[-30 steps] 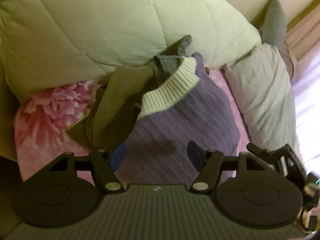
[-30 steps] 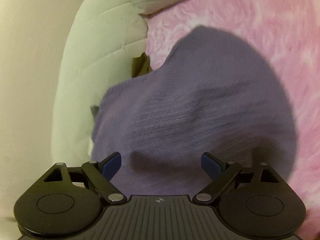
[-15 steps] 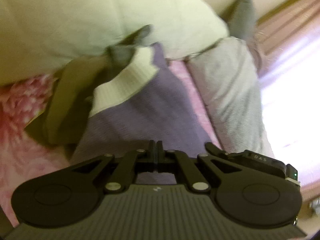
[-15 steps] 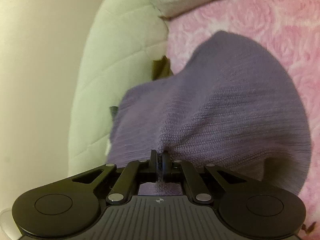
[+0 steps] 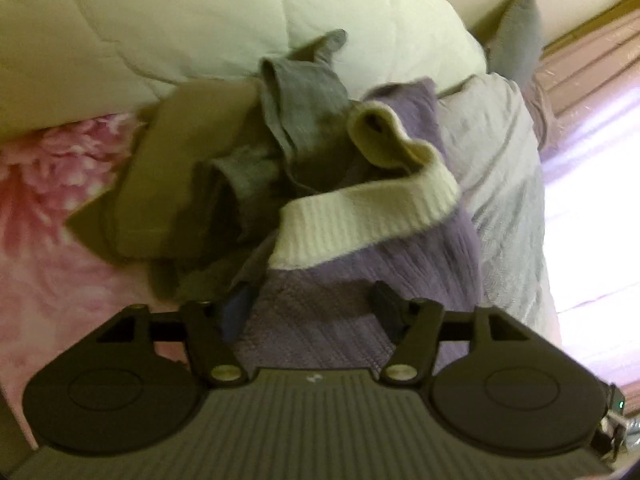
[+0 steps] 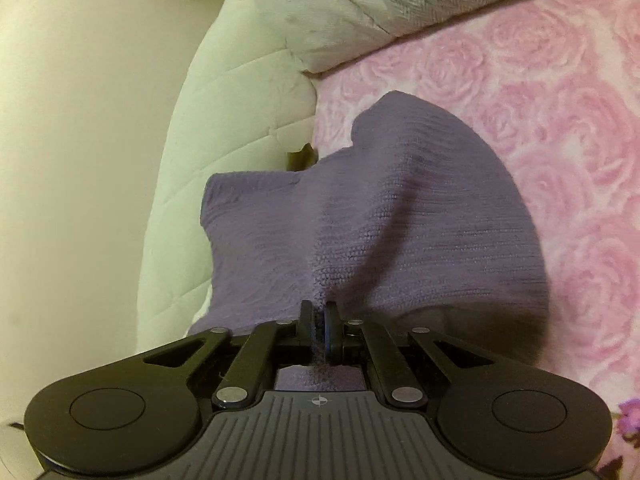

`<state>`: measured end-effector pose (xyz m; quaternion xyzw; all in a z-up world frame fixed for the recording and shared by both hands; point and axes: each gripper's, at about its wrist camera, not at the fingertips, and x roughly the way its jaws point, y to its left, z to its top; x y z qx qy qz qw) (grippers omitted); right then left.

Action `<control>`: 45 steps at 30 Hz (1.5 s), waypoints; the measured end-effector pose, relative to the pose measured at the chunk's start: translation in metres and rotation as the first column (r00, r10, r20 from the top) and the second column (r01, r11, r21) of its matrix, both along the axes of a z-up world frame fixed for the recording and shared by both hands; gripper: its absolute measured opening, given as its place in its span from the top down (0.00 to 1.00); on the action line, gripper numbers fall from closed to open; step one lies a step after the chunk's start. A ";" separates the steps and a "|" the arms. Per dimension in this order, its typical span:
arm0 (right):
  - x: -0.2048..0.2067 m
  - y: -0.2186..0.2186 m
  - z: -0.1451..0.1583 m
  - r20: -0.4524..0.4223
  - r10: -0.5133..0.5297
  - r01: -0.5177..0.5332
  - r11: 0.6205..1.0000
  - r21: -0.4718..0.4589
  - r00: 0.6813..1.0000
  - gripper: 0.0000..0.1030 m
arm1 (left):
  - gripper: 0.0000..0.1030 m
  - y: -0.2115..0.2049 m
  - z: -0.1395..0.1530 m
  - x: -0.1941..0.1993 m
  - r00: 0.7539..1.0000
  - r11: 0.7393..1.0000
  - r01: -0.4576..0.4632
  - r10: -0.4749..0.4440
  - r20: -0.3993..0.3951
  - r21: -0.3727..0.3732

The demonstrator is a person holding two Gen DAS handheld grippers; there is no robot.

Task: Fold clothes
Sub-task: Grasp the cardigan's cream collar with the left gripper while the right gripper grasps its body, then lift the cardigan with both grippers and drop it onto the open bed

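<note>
The purple knitted sweater with a cream ribbed band (image 5: 360, 280) lies on the bed, spread over the pink rose-patterned bedspread (image 6: 560, 140) near the head of the bed, its far end against the pale green quilted duvet (image 5: 180, 12). The right gripper (image 6: 319, 326) is clenched on a pinch of the purple knit, which bunches into a ridge running from its fingertips out across the sweater. The left gripper (image 5: 310, 308) has just been opening after a full close; its jaws now stand apart on either side of the sweater's purple body, with the knit between them and the pads not clearly pressing on it. Just beyond the cream band, a crumpled grey garment (image 5: 304, 120) and an olive-brown garment (image 5: 176, 168) lie heaped together, touching the sweater and the duvet. A light grey herringbone pillow (image 5: 508, 168) lies beside the sweater toward the bright edge of the bed, with a darker grey cushion (image 5: 518, 28) behind it.
</note>
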<state>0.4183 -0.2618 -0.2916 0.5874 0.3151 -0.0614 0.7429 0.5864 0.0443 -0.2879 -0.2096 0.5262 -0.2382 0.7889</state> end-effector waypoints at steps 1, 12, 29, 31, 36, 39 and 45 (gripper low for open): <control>0.004 0.000 -0.002 -0.011 0.005 -0.005 1.000 0.001 1.000 0.83 | 0.82 -0.002 -0.001 0.000 1.000 1.000 0.013 -0.013 0.001 0.004; 0.039 0.003 -0.040 -0.003 0.028 -0.028 0.993 0.114 1.000 0.96 | 0.90 -0.004 0.028 -0.010 0.994 0.995 0.067 -0.072 0.077 0.070; -0.140 -0.052 0.110 0.335 -0.189 0.181 0.982 0.056 0.923 0.98 | 0.91 -0.074 0.200 -0.145 0.821 0.877 0.462 -0.367 0.437 -0.130; -0.172 -0.056 0.134 0.386 -0.210 0.209 0.977 0.046 0.898 0.98 | 0.91 -0.084 0.220 -0.179 0.782 0.844 0.517 -0.398 0.480 -0.141; -0.261 -0.062 0.185 0.483 -0.253 0.284 0.959 0.009 0.838 0.98 | 0.91 -0.109 0.262 -0.276 0.692 0.746 0.642 -0.462 0.554 -0.180; -0.335 -0.065 0.218 0.520 -0.282 0.341 0.940 -0.019 0.806 0.97 | 0.91 -0.124 0.280 -0.343 0.653 0.676 0.704 -0.496 0.572 -0.218; -0.478 -0.073 0.277 0.487 -0.299 0.444 0.870 -0.214 0.821 0.97 | 0.90 -0.178 0.289 -0.482 0.587 0.533 0.800 -0.599 0.544 -0.276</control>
